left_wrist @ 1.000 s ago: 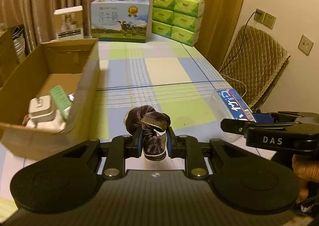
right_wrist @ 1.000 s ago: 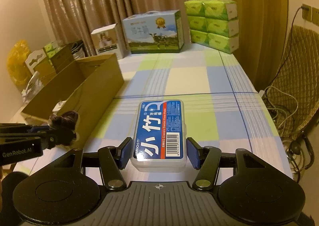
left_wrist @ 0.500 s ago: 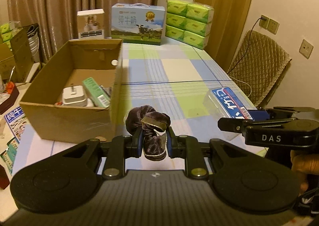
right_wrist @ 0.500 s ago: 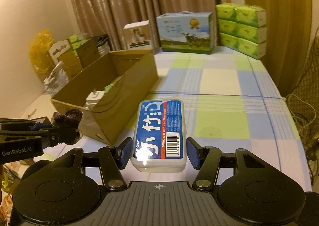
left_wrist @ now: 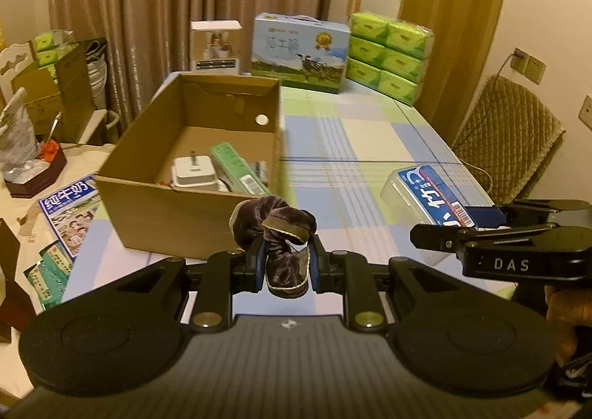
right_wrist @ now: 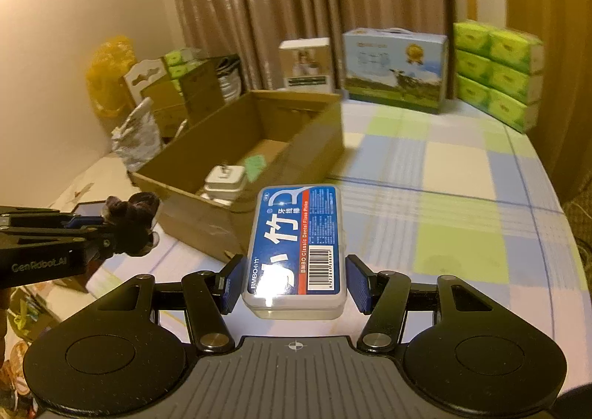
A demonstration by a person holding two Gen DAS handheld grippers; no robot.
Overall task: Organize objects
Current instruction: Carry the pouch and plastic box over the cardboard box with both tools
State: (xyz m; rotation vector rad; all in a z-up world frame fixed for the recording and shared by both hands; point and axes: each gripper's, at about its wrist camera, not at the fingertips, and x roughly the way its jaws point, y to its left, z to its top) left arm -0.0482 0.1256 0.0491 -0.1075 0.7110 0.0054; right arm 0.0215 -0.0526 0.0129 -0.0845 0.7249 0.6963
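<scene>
Left gripper: clamps crumpled brown velvet pouch. Right gripper: grips clear blue-labelled floss-pick box. Left view alone: green carton clearly inside open cardboard box.

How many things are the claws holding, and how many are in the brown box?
Held in claws: 2, a velvet pouch and a floss pick box
Seen inside the cardboard box: 2, a white charger and a green packet
Total: 4

I am holding my black left gripper clamped tight and my black right gripper half-spread, both angling downward side by side.
</scene>
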